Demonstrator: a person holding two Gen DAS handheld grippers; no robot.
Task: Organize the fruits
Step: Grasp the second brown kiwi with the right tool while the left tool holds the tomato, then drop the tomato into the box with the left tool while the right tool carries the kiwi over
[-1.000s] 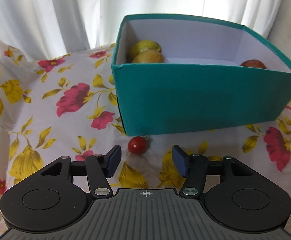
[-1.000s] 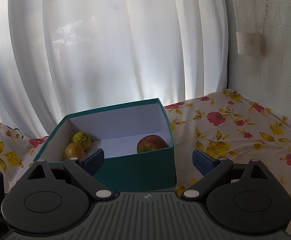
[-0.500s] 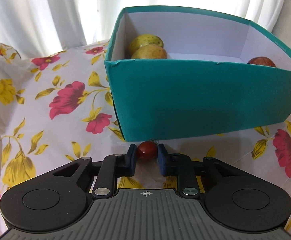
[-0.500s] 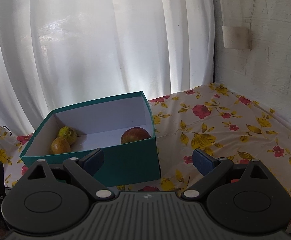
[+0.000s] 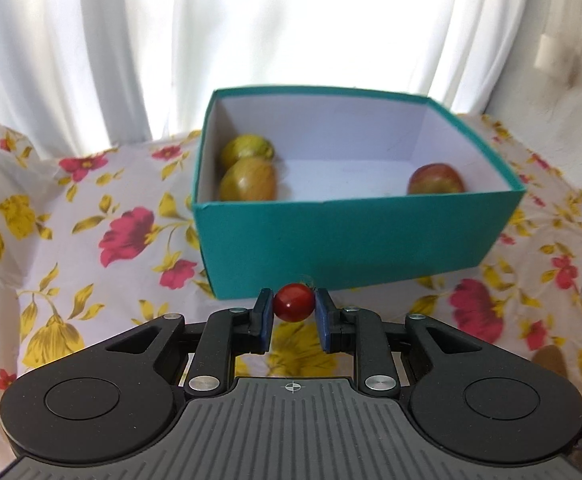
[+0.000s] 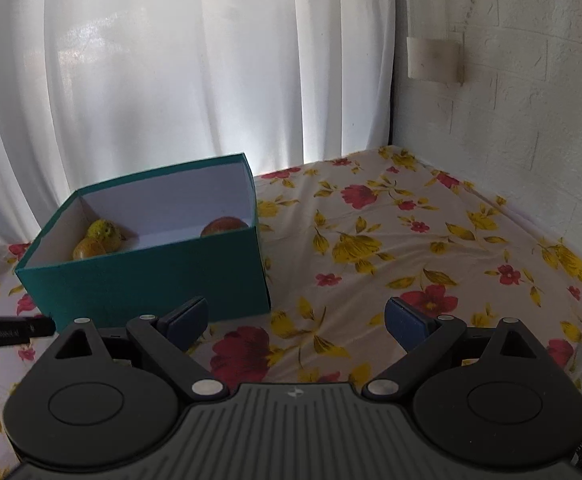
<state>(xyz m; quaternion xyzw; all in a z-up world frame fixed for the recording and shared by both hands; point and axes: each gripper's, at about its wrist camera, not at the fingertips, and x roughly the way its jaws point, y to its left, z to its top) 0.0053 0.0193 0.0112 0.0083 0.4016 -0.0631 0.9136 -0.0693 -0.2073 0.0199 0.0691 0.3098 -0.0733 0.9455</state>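
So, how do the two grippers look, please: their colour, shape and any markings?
Both look alike. The left gripper and the right gripper each have a ribbed dark grey body with a small crosshair mark, two round black discs, black linkage arms with silver rivets, and dark blue finger pads. No cables or sleeves show.

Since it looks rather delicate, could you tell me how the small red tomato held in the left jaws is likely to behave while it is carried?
The small red tomato is round and glossy, so it may slip or roll out of the left gripper. It looks thin-skinned, so hard squeezing could split it. It is probably light, and would likely roll once dropped into the teal box.
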